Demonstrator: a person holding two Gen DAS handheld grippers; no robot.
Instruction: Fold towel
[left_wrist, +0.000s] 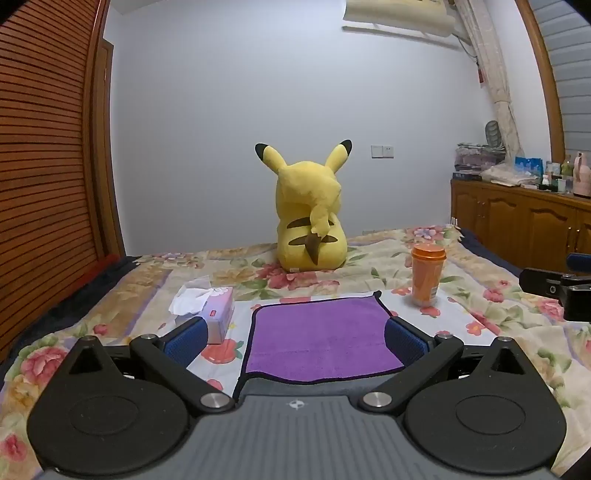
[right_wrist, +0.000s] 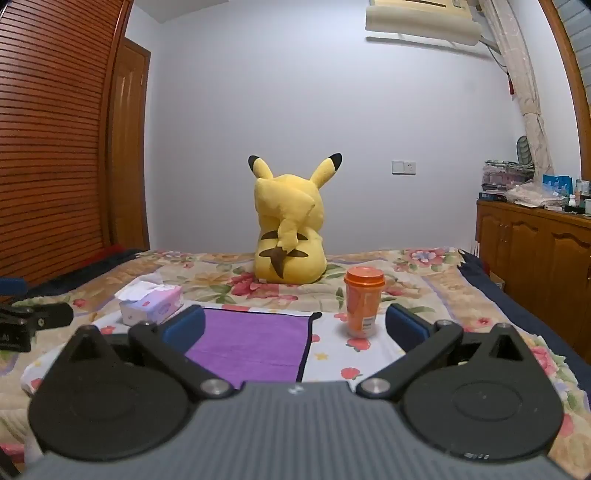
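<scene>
A purple towel (left_wrist: 317, 338) with a dark edge lies flat on the floral bedspread, straight ahead of my left gripper (left_wrist: 295, 338). The left gripper is open and empty, its blue pads either side of the towel's width, above its near part. In the right wrist view the towel (right_wrist: 251, 343) lies ahead and to the left. My right gripper (right_wrist: 295, 330) is open and empty, over the towel's right edge. Part of the right gripper shows at the right edge of the left wrist view (left_wrist: 554, 291). Part of the left gripper shows at the left edge of the right wrist view (right_wrist: 33, 321).
A tissue box (left_wrist: 208, 308) lies left of the towel. An orange lidded cup (left_wrist: 426, 275) stands to its right. A yellow plush toy (left_wrist: 310, 214) sits behind on the bed (left_wrist: 110, 295). A wooden wardrobe (left_wrist: 44, 147) is at left, a wooden cabinet (left_wrist: 517, 221) at right.
</scene>
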